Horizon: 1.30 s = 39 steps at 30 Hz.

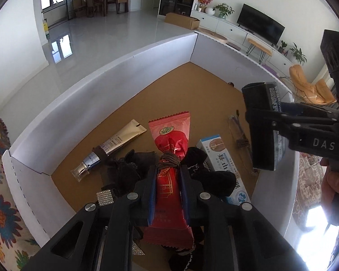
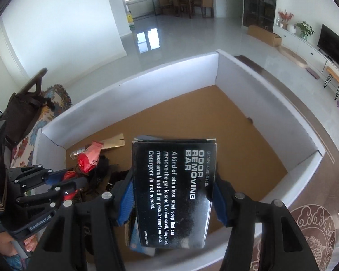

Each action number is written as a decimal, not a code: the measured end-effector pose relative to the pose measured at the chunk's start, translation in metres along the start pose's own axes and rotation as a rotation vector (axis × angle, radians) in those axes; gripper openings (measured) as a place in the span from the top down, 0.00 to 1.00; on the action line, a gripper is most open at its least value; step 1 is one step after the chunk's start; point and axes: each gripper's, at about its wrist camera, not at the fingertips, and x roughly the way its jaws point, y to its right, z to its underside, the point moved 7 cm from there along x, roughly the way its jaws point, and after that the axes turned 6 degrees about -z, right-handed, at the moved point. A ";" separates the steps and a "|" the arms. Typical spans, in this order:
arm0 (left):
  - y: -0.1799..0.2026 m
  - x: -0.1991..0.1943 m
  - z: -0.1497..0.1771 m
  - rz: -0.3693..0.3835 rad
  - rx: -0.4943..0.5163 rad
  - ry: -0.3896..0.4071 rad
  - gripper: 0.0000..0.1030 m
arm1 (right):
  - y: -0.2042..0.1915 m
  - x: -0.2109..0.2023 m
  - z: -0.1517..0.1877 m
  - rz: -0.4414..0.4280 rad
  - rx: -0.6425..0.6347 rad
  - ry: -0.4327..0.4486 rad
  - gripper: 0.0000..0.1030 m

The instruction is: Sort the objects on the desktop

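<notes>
Our right gripper [image 2: 173,194]: blue pads clamped on both sides of a black box [image 2: 173,192] printed "ODOR REMOVING BAR".
Below it: white-walled tray [image 2: 237,72] with a brown floor.
Our left gripper [image 2: 73,181]: at left, closed on a red packet [image 2: 88,158].
</notes>
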 end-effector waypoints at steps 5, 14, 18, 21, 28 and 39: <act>-0.002 -0.006 0.000 -0.048 -0.007 0.028 0.31 | -0.004 0.017 -0.008 0.017 -0.019 0.013 0.12; -0.016 -0.055 -0.004 -0.137 -0.128 0.217 0.09 | 0.006 -0.067 0.018 0.086 -0.087 0.104 0.01; -0.009 -0.067 -0.002 -0.196 -0.101 0.259 0.08 | 0.009 -0.081 0.041 0.088 -0.097 0.095 0.01; -0.001 -0.076 0.000 -0.219 -0.083 0.279 0.08 | 0.007 -0.084 0.053 0.089 -0.106 0.081 0.01; 0.016 -0.094 0.001 -0.245 -0.058 0.319 0.08 | -0.001 -0.084 0.064 0.100 -0.142 0.070 0.01; 0.025 -0.102 0.002 -0.299 -0.041 0.317 0.08 | 0.003 -0.072 0.074 0.109 -0.143 0.041 0.01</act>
